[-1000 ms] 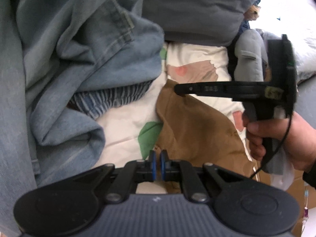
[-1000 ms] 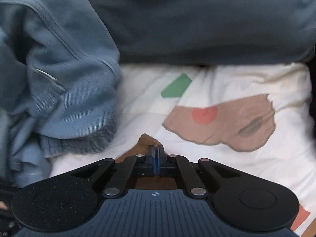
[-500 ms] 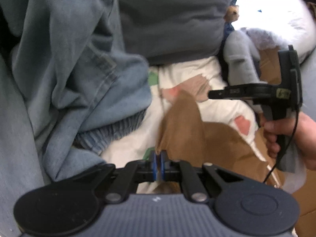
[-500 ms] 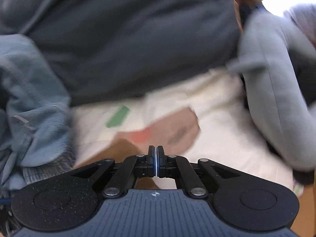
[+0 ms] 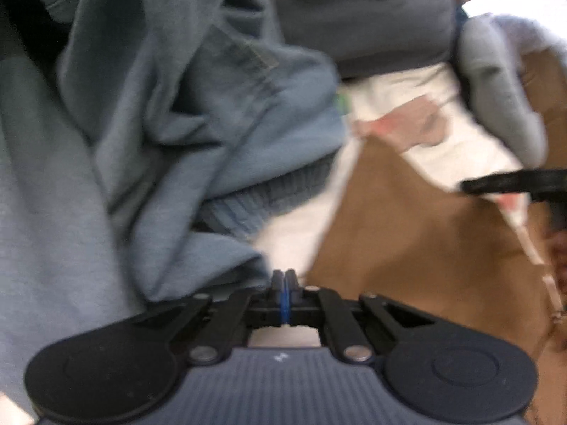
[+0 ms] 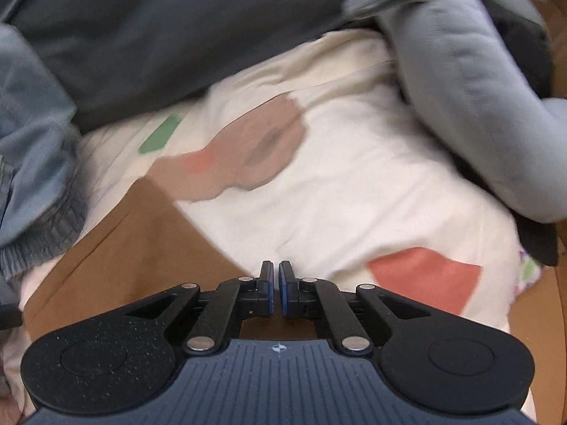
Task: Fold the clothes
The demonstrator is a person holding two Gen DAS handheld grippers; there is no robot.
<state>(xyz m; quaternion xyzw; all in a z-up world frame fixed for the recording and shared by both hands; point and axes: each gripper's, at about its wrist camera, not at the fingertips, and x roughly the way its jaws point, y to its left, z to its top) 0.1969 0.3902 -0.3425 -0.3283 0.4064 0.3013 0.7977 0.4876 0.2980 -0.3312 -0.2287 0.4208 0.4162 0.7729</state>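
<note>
A white cloth [image 6: 354, 184] printed with brown, green and red patches lies spread ahead of both grippers. It also shows in the left wrist view as the white cloth [image 5: 443, 131]. A large brown part [image 6: 124, 241] of it runs up to my right gripper [image 6: 275, 272], whose pads stand a narrow gap apart with nothing between them. My left gripper [image 5: 284, 281] is shut, pads pressed together, at the edge of the brown part [image 5: 407, 230]. I cannot tell whether cloth is pinched there. From the left wrist view, the right gripper [image 5: 467, 186] hovers over the cloth's right side.
Crumpled blue jeans [image 5: 177, 124] are heaped on the left, touching the cloth, and show as the jeans [image 6: 32, 163] in the right wrist view. A dark grey garment [image 6: 177, 17] lies behind. A light grey soft item [image 6: 478, 88] lies at the right.
The right gripper's pads, shut half a second ago, now stand slightly apart. Both grippers have drawn back and right. The left gripper's pads have closed fully.
</note>
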